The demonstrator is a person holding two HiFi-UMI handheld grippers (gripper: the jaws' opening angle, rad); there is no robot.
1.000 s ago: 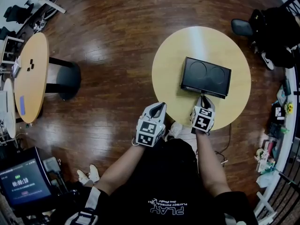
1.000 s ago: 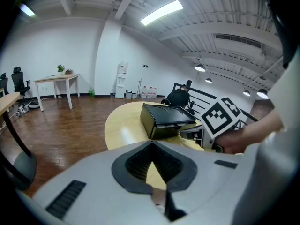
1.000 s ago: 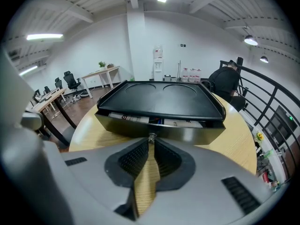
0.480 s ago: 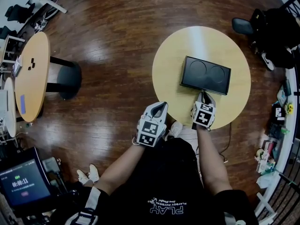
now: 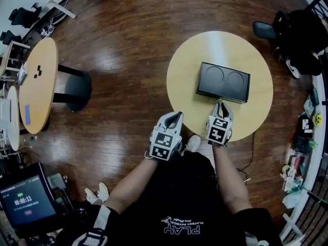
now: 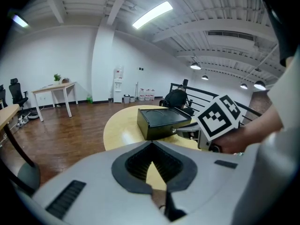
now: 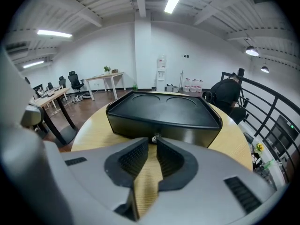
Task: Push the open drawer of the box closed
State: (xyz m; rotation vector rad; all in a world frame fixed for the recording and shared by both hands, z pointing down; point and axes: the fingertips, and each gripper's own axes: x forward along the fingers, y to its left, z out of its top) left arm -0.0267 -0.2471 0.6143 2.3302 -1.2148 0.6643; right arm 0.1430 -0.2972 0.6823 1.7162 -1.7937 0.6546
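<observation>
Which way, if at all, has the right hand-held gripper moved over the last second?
Yes. The right hand-held gripper has moved slightly forward across the round table, away from its near edge and toward the black box.

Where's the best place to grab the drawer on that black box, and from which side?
Pinch the small knob centred on the box front face, coming in level and straight at that face. The rest of that front is flat, with nothing else to hold.
</observation>
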